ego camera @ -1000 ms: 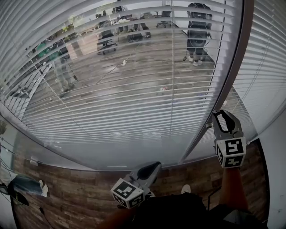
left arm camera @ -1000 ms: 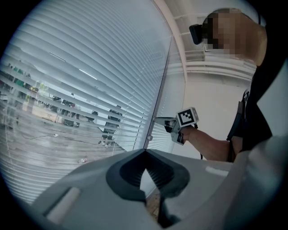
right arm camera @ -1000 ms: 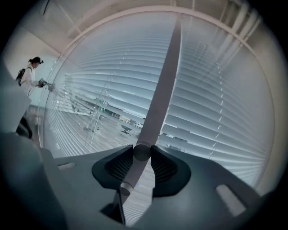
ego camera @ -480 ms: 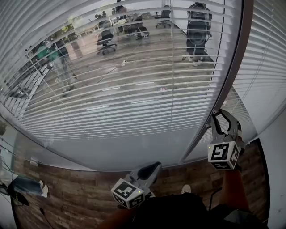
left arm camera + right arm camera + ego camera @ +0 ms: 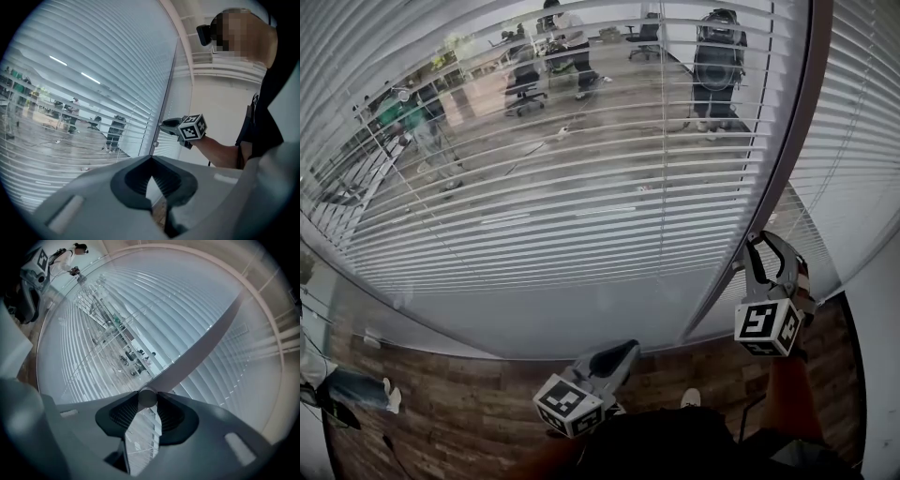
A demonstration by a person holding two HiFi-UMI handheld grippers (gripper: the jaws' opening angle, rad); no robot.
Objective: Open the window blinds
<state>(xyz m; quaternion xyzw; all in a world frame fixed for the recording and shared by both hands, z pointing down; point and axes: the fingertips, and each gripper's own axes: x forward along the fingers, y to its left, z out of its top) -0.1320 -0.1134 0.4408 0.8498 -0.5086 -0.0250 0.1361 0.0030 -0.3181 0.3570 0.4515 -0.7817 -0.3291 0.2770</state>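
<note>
My right gripper (image 5: 766, 240) pinches the round knob (image 5: 147, 397) beside the mullion (image 5: 769, 178), jaws just eased wider, to tilt the blinds (image 5: 534, 187) on the far window. My left gripper (image 5: 150, 158) idles near me, pressed together, empty.

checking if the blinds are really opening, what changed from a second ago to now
The right gripper, shut on the blind control knob on the window frame, rolled, swinging its marker cube leftward in the head view. Its jaws have just eased slightly wider, with the knob still between them. The slats tilted further open, showing more of the room behind. The left gripper stayed low, shut and empty.
</note>
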